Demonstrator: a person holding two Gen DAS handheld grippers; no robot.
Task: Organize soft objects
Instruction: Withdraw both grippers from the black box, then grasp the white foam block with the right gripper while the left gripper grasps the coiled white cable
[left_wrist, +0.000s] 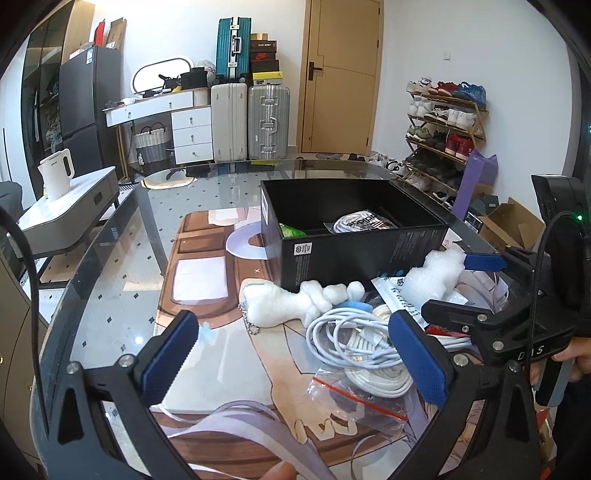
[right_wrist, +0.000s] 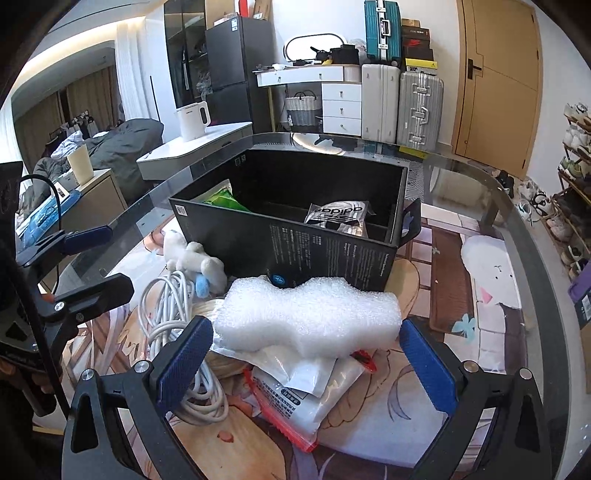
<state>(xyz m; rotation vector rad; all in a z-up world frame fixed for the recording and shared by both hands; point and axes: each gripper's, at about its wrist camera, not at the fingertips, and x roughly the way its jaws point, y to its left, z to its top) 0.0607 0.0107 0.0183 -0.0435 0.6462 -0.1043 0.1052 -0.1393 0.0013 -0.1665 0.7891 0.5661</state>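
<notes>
Far left in the right wrist view: left gripper, jaws spread wide and holding nothing, off to the side of the pile. In its own view, left gripper open over the white plush toy and the coiled white cable, plush lying crosswise just ahead, long axis running left to right. Further right in the right wrist view, same plush toy and cable beside the front wall of the black box. Centre: white foam piece resting on top of flat plastic packets, directly ahead of the right gripper, long axis crosswise, each end reaching roughly to a blue pad. Right gripper released, jaws wide, nothing held, pads flanking the foam's ends rather than its narrow waist; touching or just apart hard to tell. Box immediately behind the foam, already holding a green packet and a printed bag. Likely next: closing on the foam and lifting forward over the near wall. Right gripper clearly the nearer one for this; lengthwise grip probably compressing the foam.
</notes>
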